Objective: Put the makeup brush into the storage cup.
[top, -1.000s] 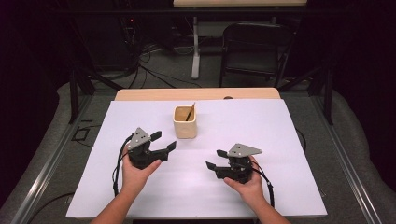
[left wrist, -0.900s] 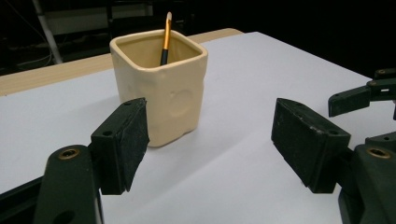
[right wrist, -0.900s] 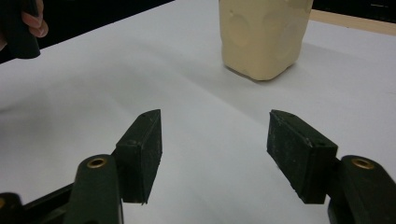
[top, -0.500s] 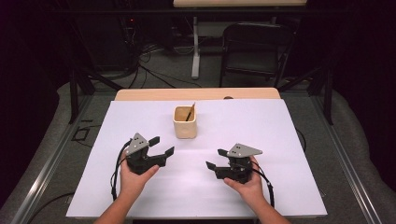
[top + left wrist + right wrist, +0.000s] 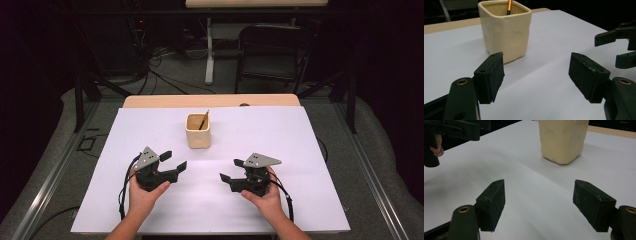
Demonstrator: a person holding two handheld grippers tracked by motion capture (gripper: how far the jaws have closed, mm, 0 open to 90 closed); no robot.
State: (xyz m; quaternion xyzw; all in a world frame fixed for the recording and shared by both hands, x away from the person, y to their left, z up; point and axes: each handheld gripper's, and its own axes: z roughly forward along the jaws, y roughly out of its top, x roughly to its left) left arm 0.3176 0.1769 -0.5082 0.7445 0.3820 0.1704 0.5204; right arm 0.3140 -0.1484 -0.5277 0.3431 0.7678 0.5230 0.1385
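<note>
Two hands hold claws over the white bench (image 5: 300,150) in the high view; a cream cup (image 5: 198,131) with a pencil (image 5: 203,120) stands beyond. Left claw (image 5: 536,72) view: jaws wide, cup ahead. Right claw (image 5: 539,202) view: jaws wide too.

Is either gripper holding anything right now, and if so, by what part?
Nothing is held. The left gripper and right gripper are both open and empty; the cup stands apart on the table.
</note>
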